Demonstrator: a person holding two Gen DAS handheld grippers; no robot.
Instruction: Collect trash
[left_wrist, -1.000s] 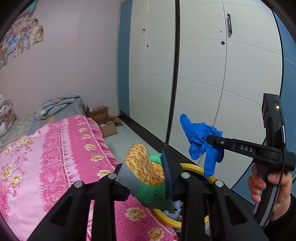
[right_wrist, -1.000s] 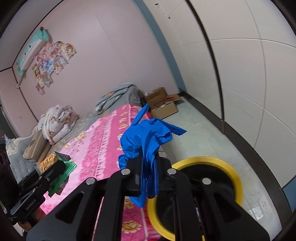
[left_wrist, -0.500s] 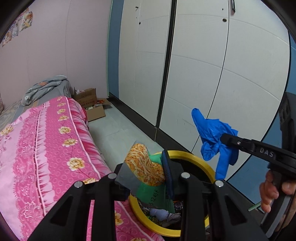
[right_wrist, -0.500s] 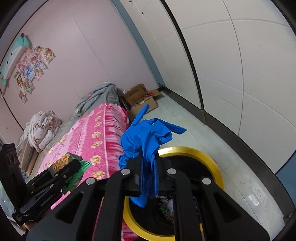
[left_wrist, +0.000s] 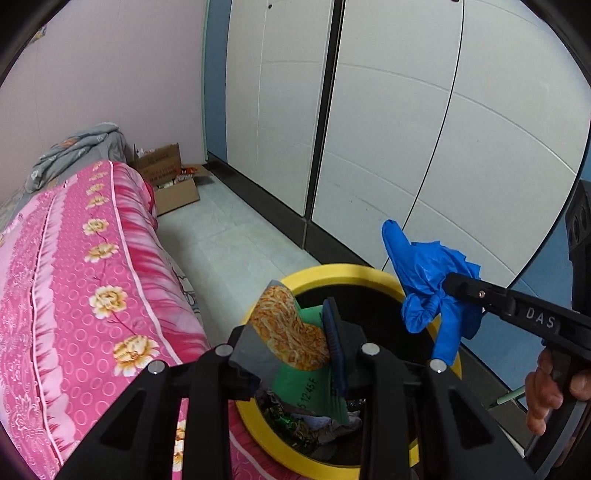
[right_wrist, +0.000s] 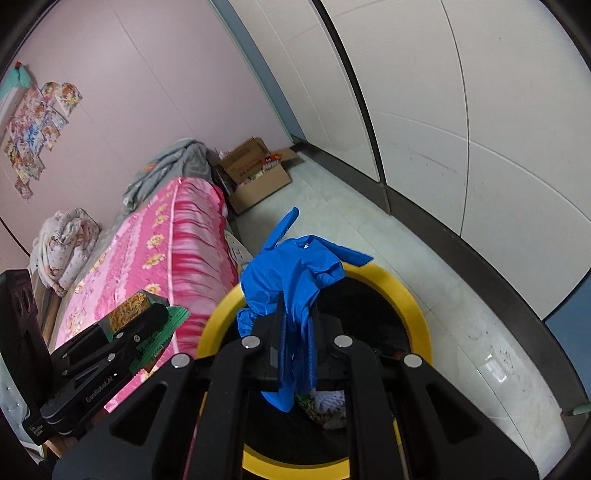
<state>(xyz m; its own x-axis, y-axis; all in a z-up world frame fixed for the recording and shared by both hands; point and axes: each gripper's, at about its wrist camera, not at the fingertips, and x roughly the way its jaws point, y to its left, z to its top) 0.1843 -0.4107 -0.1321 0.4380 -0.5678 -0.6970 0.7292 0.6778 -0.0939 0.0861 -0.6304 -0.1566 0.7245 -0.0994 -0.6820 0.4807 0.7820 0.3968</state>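
Grippers hung over the yellow-rimmed bin, left gripper clamped on a noodle wrapper, right gripper pinching a blue glove, poised for dropping.

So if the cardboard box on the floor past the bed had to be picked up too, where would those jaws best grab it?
Probably an open top flap or the upper edge of a side wall of the cardboard box, coming down from above. The body looks too wide for the jaws, while its flaps stand open and thin. Both grippers are full now: blue glove and noodle wrapper.
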